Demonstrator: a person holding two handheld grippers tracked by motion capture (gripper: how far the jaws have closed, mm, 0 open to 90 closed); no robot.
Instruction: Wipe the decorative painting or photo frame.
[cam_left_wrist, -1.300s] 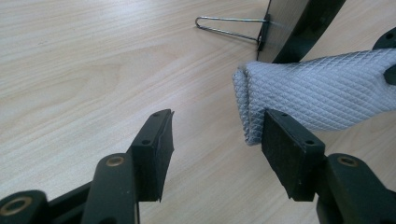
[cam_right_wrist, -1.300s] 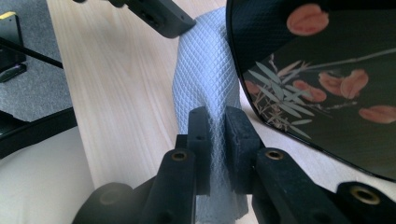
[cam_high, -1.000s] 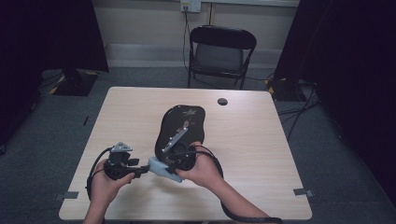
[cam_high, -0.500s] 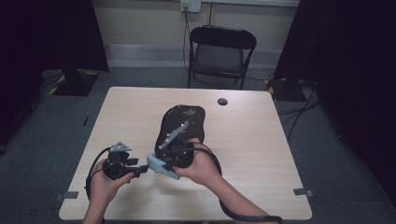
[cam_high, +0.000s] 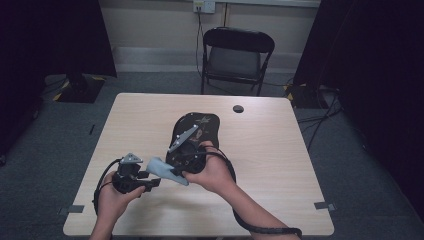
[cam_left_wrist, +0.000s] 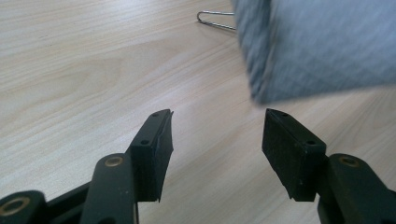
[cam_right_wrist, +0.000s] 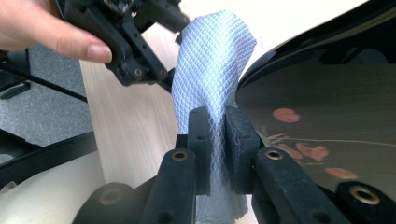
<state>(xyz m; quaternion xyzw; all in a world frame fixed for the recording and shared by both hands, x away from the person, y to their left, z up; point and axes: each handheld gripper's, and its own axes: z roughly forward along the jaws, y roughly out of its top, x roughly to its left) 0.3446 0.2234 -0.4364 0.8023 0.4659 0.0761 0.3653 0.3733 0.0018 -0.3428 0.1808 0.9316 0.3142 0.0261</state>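
Note:
A light blue-grey quilted cloth hangs just above the table between my two hands. My right gripper is shut on its lower part, and the cloth stands up from the jaws. In the high view my right gripper sits in front of a glossy black tray with a reddish pattern. My left gripper is open with nothing between its pads. The cloth hangs just beyond its right jaw. In the high view my left gripper points right at the cloth's free end.
A bent metal wire clip lies on the wooden table past the left jaws. A small black disc lies near the far edge. A black folding chair stands behind the table. The black tray lies close on the right.
My right gripper has risen a little with the cloth, which now hangs higher and slightly further left. My left hand has stayed put.

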